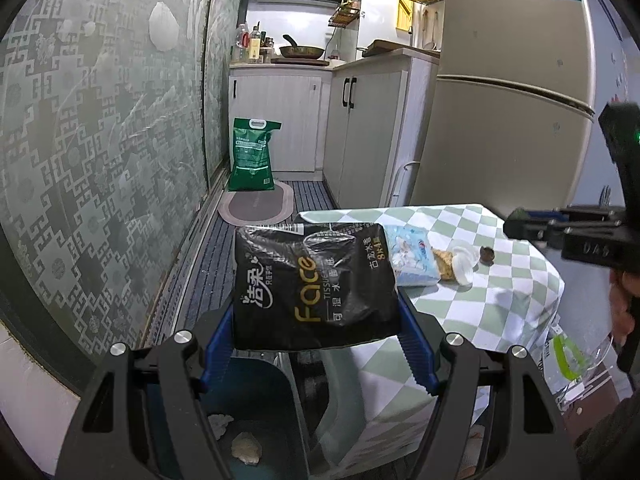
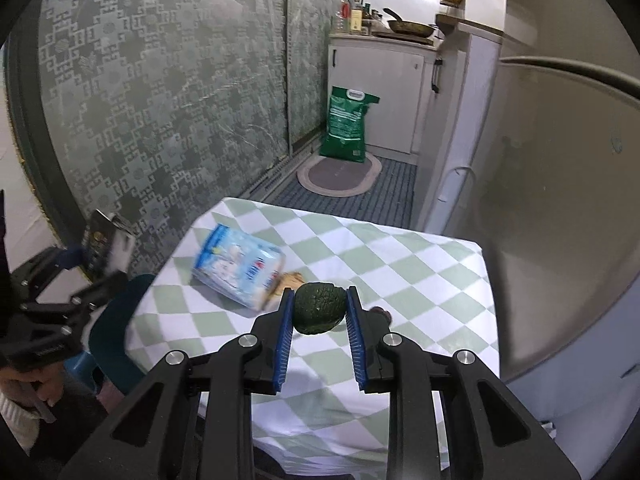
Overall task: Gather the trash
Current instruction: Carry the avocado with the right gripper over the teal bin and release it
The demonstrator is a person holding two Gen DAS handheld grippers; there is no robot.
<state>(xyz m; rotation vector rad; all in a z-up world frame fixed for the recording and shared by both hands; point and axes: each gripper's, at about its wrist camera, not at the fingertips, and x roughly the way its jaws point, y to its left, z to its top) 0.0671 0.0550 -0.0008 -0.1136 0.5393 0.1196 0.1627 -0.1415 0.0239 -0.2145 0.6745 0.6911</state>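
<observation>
**Both grippers loaded: tissue wrapper over the bin, avocado over the table**

You are holding the black crinkled plastic tissue wrapper with gold "Face" lettering (image 1: 316,284) in your left gripper (image 1: 316,328), whose blue ribbed pads (image 1: 416,344) are pressing against its two side edges; the jaws are clenched on it. Directly beneath those jaws, the dark teal plastic trash bin (image 1: 256,420) is sitting open, with two pale crumpled scraps (image 1: 246,448) lying on its floor.

You are gripping the dark green, rough-skinned avocado (image 2: 319,307) between the tips of your right gripper (image 2: 320,308); its jaws are clamped on the fruit's sides, holding it above the green-and-white checked tablecloth (image 2: 400,256).

Just ahead and to the left of the right jaws, a light blue printed plastic packet (image 2: 238,268) is lying tilted on the cloth, with a tan crumpled piece (image 2: 292,278) touching its near end. Just past the right-hand finger, a small dark brown round object (image 2: 380,312) is resting on the cloth, partly hidden.

Ahead of the left jaws, beyond the wrapper, a white crumpled wrapper (image 1: 464,264) is lying beside the tan piece.

Farther off, a green sack with a white handle (image 1: 252,156) is standing on an oval grey floor mat (image 1: 256,208) against white cabinets (image 1: 360,128), and a beige refrigerator (image 1: 508,92) is rising to the right.
</observation>
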